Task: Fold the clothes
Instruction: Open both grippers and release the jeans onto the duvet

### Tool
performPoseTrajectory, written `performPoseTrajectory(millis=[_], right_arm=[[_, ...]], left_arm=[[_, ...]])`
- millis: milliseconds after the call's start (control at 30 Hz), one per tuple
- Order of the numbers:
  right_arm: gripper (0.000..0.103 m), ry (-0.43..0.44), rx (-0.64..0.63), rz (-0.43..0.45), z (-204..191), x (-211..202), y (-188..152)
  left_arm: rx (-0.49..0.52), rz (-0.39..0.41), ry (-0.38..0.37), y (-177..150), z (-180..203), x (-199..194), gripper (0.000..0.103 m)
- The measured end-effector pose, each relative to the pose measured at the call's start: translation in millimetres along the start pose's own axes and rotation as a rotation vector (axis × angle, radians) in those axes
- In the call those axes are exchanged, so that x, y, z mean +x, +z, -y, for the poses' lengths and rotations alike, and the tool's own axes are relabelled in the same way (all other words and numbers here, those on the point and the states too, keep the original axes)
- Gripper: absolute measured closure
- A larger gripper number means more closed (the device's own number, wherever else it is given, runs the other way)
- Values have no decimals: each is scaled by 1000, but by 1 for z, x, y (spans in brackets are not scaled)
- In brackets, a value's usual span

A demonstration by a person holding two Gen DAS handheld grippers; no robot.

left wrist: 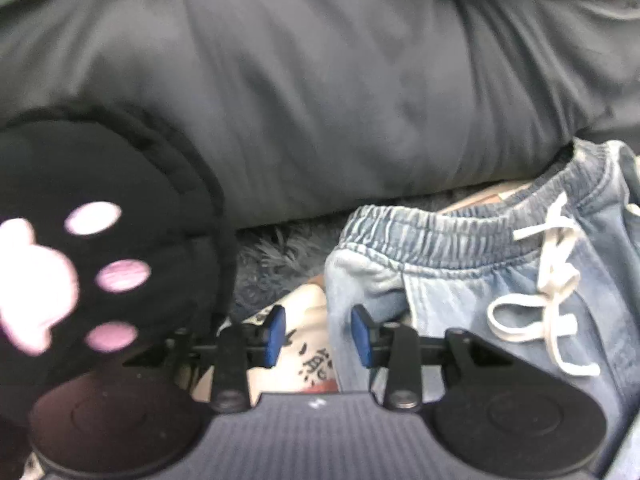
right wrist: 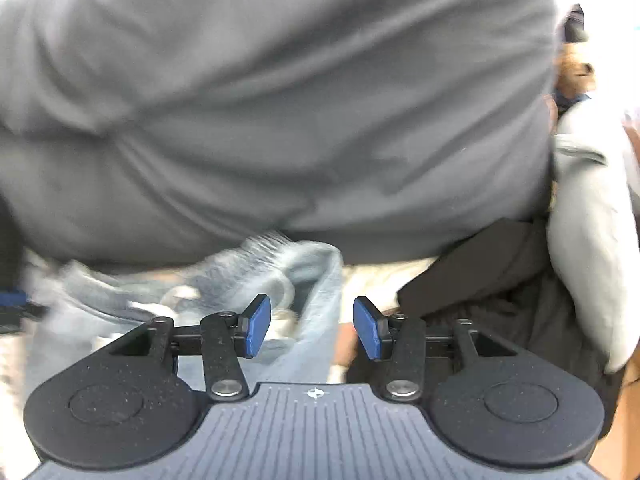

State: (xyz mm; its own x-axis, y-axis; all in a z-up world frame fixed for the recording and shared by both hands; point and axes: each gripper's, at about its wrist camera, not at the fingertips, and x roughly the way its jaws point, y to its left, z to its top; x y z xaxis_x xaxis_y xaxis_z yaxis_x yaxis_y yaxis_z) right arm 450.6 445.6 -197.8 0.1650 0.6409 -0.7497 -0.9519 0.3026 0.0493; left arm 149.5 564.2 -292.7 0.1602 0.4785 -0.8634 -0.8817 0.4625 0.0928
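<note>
Both the left gripper (left wrist: 318, 334) and right gripper (right wrist: 312, 326) gape over the denim shorts (left wrist: 460, 280) — the loose drawstring (left wrist: 552, 280), right of frame, might snag a finger.

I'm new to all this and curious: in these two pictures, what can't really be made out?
- Left wrist view: the light blue denim trousers with white drawstring run off the right edge; legs unseen.
- Left wrist view: the cream printed cloth lies mostly under the left tool; print unreadable.
- Right wrist view: the trousers are motion-blurred.
- Right wrist view: the black garment is partly covered by the big grey padded cover.
</note>
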Motion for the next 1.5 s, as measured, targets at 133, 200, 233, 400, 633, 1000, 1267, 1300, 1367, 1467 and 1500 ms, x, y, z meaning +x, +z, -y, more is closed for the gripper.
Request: performPoseTrajectory(millis=[133,200,233,400,633,1000,1267,1300,1367,1467,1500], right_arm=[[50,27,57,62,-1,-73,-26],[50,22,90,74,2,-98,-41],[50,14,106,77,4,-111,-48],[50,-31,217,96,11,-176,-92],[50,-53,327,96,-5,-253,-148],[50,-136,445,159,-57,-342,-215],[50,-165,466,64,-93,-335,-299],[50,-168,452,53,-99,-334,-306],[50,-171,426,32,-110,-332,-320],[50,-160,405,0,-122,-328,-333],[50,-158,400,-13,-125,-324,-337]], left_arm=[[26,17,1,-7,4,-31,59],[39,10,-13,-8,7,-44,59],[45,7,-19,-9,8,-51,59],[7,11,-41,-16,0,-90,59],[82,8,-177,-26,8,-140,58],[188,4,-366,-38,3,-183,47],[286,-51,-458,-88,16,-175,47],[288,-63,-466,-95,19,-171,47],[293,-85,-481,-108,25,-164,47],[299,-119,-504,-129,35,-152,47],[301,-130,-512,-136,38,-148,48]])
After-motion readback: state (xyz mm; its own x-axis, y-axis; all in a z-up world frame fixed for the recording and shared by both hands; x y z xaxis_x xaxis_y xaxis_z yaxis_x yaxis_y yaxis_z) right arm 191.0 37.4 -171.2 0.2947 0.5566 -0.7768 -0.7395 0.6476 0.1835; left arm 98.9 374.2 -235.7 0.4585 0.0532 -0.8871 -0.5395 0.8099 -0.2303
